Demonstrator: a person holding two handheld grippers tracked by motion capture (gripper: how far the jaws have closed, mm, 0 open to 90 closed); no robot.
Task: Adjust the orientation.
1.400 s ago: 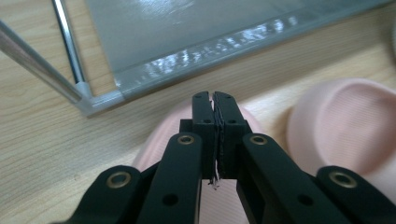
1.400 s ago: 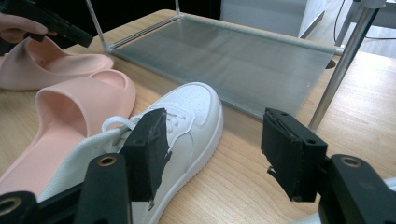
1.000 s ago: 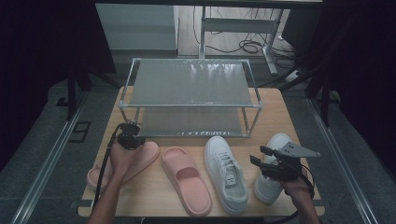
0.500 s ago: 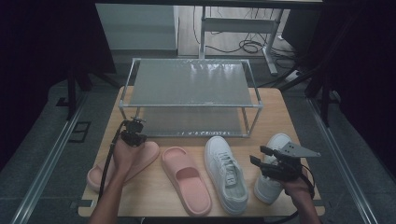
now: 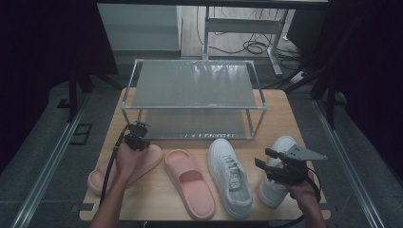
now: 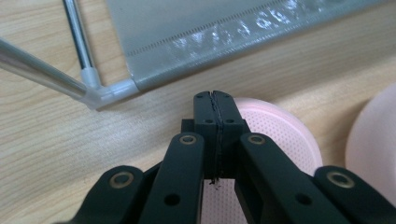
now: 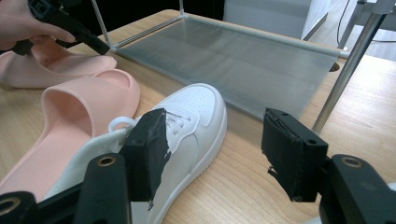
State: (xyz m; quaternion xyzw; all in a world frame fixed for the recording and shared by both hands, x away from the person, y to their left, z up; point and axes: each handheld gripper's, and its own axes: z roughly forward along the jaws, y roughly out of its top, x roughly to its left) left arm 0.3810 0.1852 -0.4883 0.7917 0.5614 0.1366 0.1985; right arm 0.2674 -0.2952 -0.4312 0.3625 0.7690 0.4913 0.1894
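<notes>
High view: your left gripper (image 5: 136,135) sits over the toe of the left pink slipper (image 5: 124,168), near the rack (image 5: 194,107).
Left gripper view: jaws pressed together, empty, slipper (image 6: 275,135) just beneath.
Right gripper view: your right gripper (image 7: 215,149) gapes wide over the white sneaker (image 7: 187,126).

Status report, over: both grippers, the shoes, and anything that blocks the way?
Left gripper shut, empty, over the left pink slipper. Right gripper open, above the white sneakers. Four shoes on the table, rack shelves bare, nothing blocking.
</notes>
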